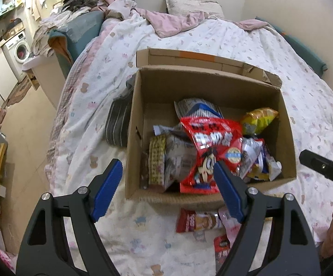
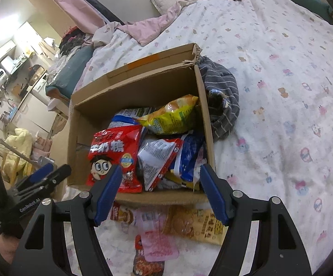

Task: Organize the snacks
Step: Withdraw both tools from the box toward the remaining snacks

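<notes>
With both grippers hanging over the bed (image 1: 247, 46), I take the cardboard box (image 1: 136, 138) as my landmark. It sits open on the printed quilt, flaps up at its far side.

A grey striped cloth (image 2: 224, 105) is bunched against one outer wall of the box, touching the cardboard.

Inside the box the snacks lie heaped toward the near wall. A red cartoon-face packet (image 2: 111, 154) lies on top, its long axis running from the near wall toward the far wall, face end nearest me. A yellow chip bag (image 2: 173, 115) rests deeper in, toward the far wall, long axis roughly crosswise to the red packet. A silver-and-red pouch (image 2: 155, 158) and a blue packet (image 2: 189, 154) crowd beside the red one. From the left wrist view a tan bar-shaped pack (image 1: 156, 161) stands on edge beside the red packet, on the side toward the striped cloth.

Outside the box, just before its near wall, more packets lie flat on the quilt: a tan cookie packet (image 2: 196, 225), a pink packet (image 2: 157, 241), a red-and-white packet (image 1: 196, 220).

My left gripper (image 1: 166, 184) has its blue fingers well apart, nothing between them. My right gripper (image 2: 162, 191) also has its fingers spread, empty, over the near wall of the box.
</notes>
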`<state>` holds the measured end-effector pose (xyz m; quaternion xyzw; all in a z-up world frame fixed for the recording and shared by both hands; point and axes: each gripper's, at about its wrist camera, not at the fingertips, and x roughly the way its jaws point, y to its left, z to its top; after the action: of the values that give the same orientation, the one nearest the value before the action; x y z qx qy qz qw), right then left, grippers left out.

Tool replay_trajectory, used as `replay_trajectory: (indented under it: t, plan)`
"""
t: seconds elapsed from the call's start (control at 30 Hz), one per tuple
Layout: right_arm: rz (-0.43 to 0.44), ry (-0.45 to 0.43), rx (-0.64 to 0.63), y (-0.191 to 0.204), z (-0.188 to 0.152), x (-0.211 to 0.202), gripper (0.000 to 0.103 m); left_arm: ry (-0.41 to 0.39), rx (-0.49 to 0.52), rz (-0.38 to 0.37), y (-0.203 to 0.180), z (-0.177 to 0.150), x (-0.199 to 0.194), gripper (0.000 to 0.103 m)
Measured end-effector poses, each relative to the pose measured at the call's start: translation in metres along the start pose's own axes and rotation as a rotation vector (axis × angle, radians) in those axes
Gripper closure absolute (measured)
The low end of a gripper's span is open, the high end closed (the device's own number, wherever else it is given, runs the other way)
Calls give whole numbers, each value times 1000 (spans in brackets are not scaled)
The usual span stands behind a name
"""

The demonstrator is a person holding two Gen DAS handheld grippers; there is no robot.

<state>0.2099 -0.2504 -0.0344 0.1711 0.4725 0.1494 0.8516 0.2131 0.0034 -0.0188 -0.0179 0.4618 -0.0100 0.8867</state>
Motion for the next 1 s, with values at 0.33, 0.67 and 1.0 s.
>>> replay_trajectory:
  t: [0.33,0.67,1.0]
  plan:
    - [6,-9,40,-8,-23,-26,30,18,-9,-15,-2,-29,-19,24]
    - [-34,17,26,-7,-57,-36,30,49,1,-38,-9,-58,-30,24]
    - [-104,28,82,-44,-74,-47,30,150,49,-37,-31,-88,-14,24]
